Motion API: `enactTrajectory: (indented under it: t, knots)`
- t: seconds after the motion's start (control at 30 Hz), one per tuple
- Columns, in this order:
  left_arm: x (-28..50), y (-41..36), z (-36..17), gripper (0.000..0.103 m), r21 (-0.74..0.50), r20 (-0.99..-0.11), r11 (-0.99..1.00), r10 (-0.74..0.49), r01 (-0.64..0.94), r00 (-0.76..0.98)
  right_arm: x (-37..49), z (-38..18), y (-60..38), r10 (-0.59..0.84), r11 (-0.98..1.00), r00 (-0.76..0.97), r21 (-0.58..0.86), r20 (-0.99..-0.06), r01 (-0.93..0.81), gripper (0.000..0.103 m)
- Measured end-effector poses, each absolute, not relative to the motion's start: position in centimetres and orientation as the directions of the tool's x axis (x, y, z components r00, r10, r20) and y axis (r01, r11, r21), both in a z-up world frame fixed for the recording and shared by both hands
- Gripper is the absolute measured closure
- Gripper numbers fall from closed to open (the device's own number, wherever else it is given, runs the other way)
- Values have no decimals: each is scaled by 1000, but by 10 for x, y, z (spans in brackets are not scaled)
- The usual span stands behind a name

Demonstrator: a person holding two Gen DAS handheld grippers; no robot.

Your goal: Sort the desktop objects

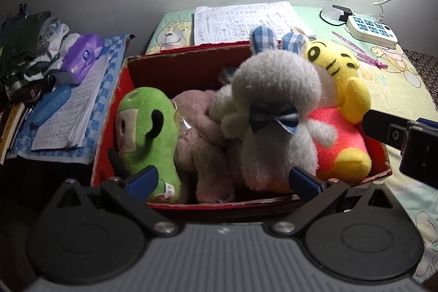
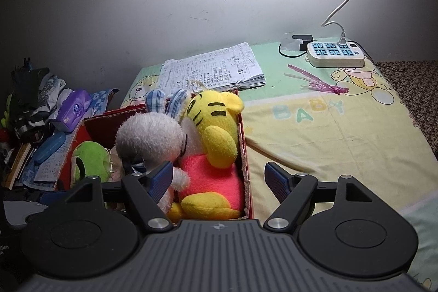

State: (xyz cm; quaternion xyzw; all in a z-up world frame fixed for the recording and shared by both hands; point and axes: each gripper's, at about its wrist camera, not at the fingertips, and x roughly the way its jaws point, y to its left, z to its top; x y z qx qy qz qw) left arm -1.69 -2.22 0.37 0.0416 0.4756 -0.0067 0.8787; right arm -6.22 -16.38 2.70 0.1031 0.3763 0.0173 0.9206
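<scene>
A red cardboard box [image 1: 191, 56] [image 2: 245, 155] holds several plush toys: a green one [image 1: 147, 133] [image 2: 89, 158], a pink one [image 1: 197, 133], a grey-white rabbit [image 1: 273, 106] [image 2: 150, 138] with a blue bow, and a yellow tiger [image 1: 336, 89] [image 2: 216, 133] in a pink shirt. My left gripper [image 1: 223, 179] stands open just above the box's near edge, nothing between its fingers. My right gripper [image 2: 219, 179] is open over the box's right wall, its left finger beside the rabbit. Part of the right gripper [image 1: 405, 138] shows at the left view's right edge.
A stack of written papers [image 2: 213, 70] lies behind the box on a baby-print cloth [image 2: 328, 133]. A white power strip [image 2: 335, 54] with a cable sits at the back right. To the left lie a purple tissue pack [image 1: 82, 59], a blue case [image 1: 50, 104], papers and clothes.
</scene>
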Motion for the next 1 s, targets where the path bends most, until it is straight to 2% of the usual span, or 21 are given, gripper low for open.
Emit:
enactTrajectory:
  t: [0.63, 1.0]
  knots:
    - [-8, 5, 5, 1, 34, -832, 999, 20, 15, 554, -44, 30, -133, 100, 990, 696, 142, -711, 3, 26]
    - [-3, 13, -2, 1, 3, -850, 1000, -8, 20, 526, -39, 26, -124, 138, 986, 672, 164, -728, -25, 26]
